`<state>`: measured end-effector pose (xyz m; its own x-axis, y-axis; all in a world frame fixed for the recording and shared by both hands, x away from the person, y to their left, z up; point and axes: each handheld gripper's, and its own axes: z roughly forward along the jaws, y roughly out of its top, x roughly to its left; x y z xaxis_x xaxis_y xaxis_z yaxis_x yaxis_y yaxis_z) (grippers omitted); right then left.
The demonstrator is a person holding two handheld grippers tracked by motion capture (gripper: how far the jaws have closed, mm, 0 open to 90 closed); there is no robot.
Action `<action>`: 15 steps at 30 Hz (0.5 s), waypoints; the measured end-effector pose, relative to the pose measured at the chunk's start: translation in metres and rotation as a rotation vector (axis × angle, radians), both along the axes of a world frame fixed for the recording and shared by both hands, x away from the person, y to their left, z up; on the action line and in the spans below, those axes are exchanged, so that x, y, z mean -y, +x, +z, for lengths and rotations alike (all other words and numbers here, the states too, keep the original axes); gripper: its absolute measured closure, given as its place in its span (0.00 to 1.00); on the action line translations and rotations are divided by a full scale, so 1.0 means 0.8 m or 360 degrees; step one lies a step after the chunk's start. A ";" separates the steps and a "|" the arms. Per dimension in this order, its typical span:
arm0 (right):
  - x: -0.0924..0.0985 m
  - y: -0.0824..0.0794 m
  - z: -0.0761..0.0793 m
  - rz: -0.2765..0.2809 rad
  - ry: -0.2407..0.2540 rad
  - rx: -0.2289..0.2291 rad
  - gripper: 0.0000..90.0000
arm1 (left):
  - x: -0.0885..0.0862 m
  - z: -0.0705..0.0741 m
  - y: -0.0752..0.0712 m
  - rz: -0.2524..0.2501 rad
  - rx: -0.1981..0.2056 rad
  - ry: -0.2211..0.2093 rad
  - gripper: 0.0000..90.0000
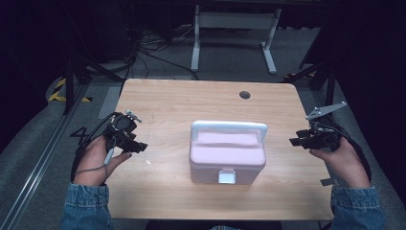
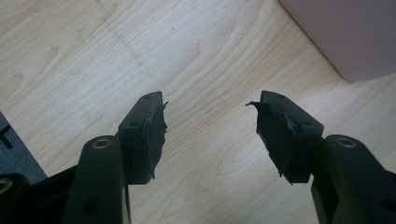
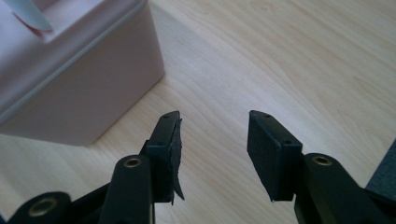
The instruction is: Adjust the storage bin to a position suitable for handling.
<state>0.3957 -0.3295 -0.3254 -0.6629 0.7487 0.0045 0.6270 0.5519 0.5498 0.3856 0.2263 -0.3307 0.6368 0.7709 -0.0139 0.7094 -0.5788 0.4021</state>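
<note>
A pink lidded box (image 1: 227,158) with a white carry handle (image 1: 229,127) and a white front latch (image 1: 226,176) stands shut in the middle of the wooden table (image 1: 167,103). My left gripper (image 1: 140,146) hovers over the table's left part, well left of the box, jaws open with bare wood between them (image 2: 208,123). A corner of the box (image 2: 345,37) lies at that view's top right. My right gripper (image 1: 294,142) is held at the table's right edge, open and pointing at the box, nothing between its jaws (image 3: 214,140). The box (image 3: 70,74) sits ahead to the left there.
A round cable hole (image 1: 244,95) is in the table's far right part. Behind the table stands a white frame (image 1: 234,36) on grey floor, with cables (image 1: 153,48) lying to its left. Black stands (image 1: 72,81) flank both sides.
</note>
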 end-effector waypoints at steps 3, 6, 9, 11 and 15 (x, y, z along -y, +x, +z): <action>0.002 0.002 0.001 -0.0006 0.0019 -0.0017 0.60 | 0.004 0.005 -0.003 -0.0050 0.0033 0.0035 0.48; 0.003 0.002 0.001 -0.0006 0.0033 -0.0012 0.59 | 0.009 0.010 -0.006 -0.0055 0.0029 0.0043 0.48; 0.003 0.002 0.000 0.0002 0.0045 -0.0023 0.58 | 0.015 0.015 -0.009 -0.0084 0.0015 0.0022 0.48; 0.003 0.001 -0.001 0.0006 0.0063 -0.0022 0.58 | 0.019 0.020 -0.010 -0.0115 0.0017 0.0004 0.48; 0.006 -0.001 -0.003 -0.0007 0.0070 -0.0028 0.58 | 0.027 0.027 -0.010 -0.0157 0.0025 -0.0033 0.48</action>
